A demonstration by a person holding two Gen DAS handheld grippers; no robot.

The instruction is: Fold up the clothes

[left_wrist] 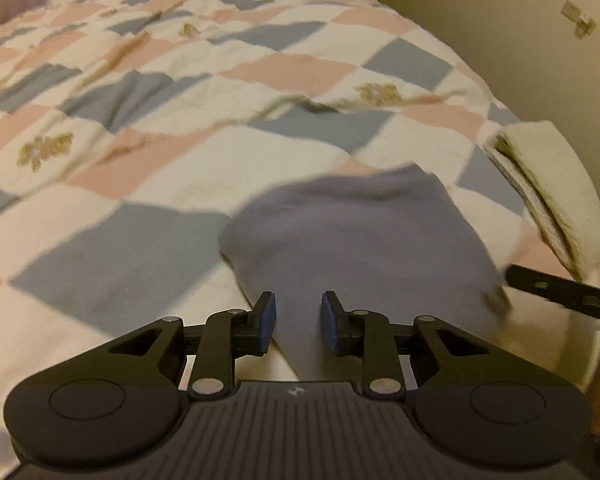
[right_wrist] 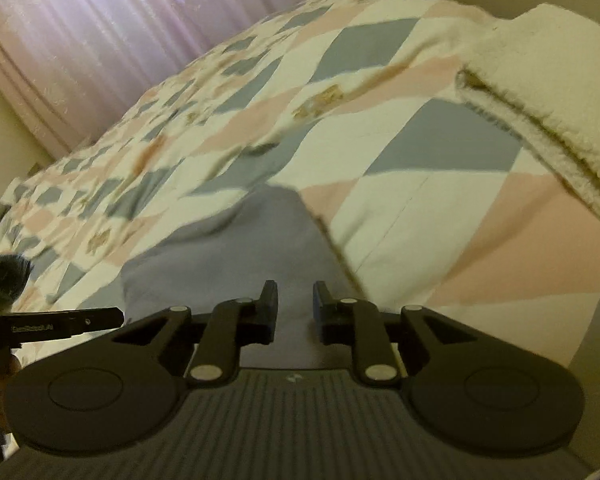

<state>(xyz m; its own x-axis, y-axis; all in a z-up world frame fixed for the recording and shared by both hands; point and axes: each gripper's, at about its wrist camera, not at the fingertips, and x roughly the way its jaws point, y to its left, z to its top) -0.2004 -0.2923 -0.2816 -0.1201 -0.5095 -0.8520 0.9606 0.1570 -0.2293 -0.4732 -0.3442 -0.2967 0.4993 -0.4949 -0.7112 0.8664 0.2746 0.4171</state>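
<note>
The grey garment (left_wrist: 360, 236) lies on the bed's checked quilt (left_wrist: 172, 152), directly ahead of both tools and running under their fingertips. It looks already doubled into a compact shape, though one more fold or a smoothing may remain (motion blur hides the edges). The left hand-held gripper (left_wrist: 298, 322) and right hand-held gripper (right_wrist: 296, 312) both stand released, pads parted, gripping nothing. A folded cream fleece (right_wrist: 548, 92) lies ahead-right, well clear; nothing obstructs.
</note>
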